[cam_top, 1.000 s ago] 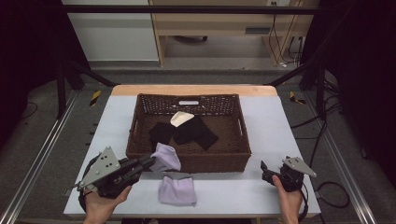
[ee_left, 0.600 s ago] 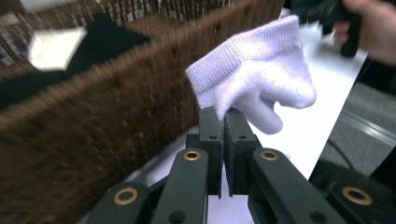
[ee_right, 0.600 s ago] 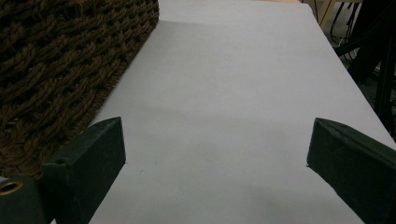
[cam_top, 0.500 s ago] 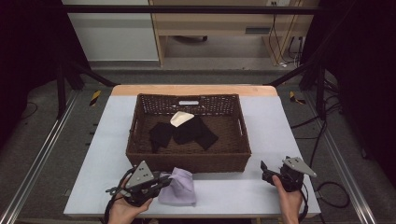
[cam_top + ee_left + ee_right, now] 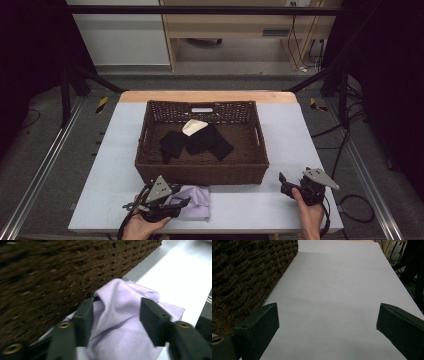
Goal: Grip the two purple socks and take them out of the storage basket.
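Left gripper (image 5: 116, 315) newly parted over lilac cloth (image 5: 120, 315) (basket-side)

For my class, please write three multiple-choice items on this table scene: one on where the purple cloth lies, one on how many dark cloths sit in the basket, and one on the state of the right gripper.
1. Where does the purple cloth lie?
A. Inside the basket
B. On the table in front of the basket
C. On the floor

2. How many dark cloths are in the basket?
A. Two
B. Five
C. None

3. How do the jaws of the right gripper stand?
A. Shut on a cloth
B. Shut on the basket rim
C. Open with nothing between them

Answers:
1 B: it rests on the table against the basket's near wall, between the left gripper jaws.
2 A: two black cloths lie by a cream one.
3 C: bare table shows between them.
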A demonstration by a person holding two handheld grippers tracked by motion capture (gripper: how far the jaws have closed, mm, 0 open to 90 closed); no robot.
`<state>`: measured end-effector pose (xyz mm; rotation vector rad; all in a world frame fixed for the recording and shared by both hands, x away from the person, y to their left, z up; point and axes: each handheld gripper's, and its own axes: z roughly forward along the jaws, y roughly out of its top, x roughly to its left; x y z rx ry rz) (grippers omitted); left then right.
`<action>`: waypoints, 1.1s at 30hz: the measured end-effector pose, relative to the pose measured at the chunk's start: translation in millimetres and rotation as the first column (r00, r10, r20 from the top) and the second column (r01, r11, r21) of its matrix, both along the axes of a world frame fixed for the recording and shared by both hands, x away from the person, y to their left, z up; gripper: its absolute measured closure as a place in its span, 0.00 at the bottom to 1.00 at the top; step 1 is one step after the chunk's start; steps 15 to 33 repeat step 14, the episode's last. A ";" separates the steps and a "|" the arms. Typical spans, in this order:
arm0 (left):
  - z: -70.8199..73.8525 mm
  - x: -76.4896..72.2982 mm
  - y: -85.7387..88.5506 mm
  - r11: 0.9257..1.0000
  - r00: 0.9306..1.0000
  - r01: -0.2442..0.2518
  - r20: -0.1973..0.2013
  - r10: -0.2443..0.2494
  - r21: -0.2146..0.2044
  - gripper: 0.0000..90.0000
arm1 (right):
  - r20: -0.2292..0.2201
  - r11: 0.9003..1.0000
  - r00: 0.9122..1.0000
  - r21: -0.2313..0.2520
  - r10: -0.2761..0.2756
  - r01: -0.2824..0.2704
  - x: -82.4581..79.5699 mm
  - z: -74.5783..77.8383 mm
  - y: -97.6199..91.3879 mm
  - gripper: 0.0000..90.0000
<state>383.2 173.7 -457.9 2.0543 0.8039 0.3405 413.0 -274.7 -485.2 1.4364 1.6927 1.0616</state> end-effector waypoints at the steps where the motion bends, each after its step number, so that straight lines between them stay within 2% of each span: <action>1: 1.4 -1.3 3.3 1.000 1.000 -0.005 0.010 0.005 -0.011 0.45 | 0.000 1.000 1.000 0.000 0.000 0.000 0.0 0.0 0.0 0.05; 3: 4.2 -2.9 9.2 0.999 0.999 -0.017 0.029 0.018 -0.027 0.40 | 0.002 1.000 1.000 0.001 -0.002 0.002 -0.2 0.0 0.0 0.05; 8: 7.6 -1.4 26.2 0.998 0.997 -0.056 0.055 0.058 -0.042 0.36 | 0.001 1.000 1.000 0.005 -0.006 0.006 -0.4 0.1 -0.6 0.05; 14: 1.3 2.6 46.0 0.993 0.992 -0.114 0.056 0.115 -0.020 0.35 | -0.001 1.000 1.000 0.014 -0.002 0.002 0.3 0.0 -1.4 0.05; 33: 1.3 2.6 46.0 0.993 0.992 -0.114 0.056 0.115 -0.020 0.35 | -0.001 1.000 1.000 0.014 -0.002 0.002 0.3 0.0 -1.4 0.05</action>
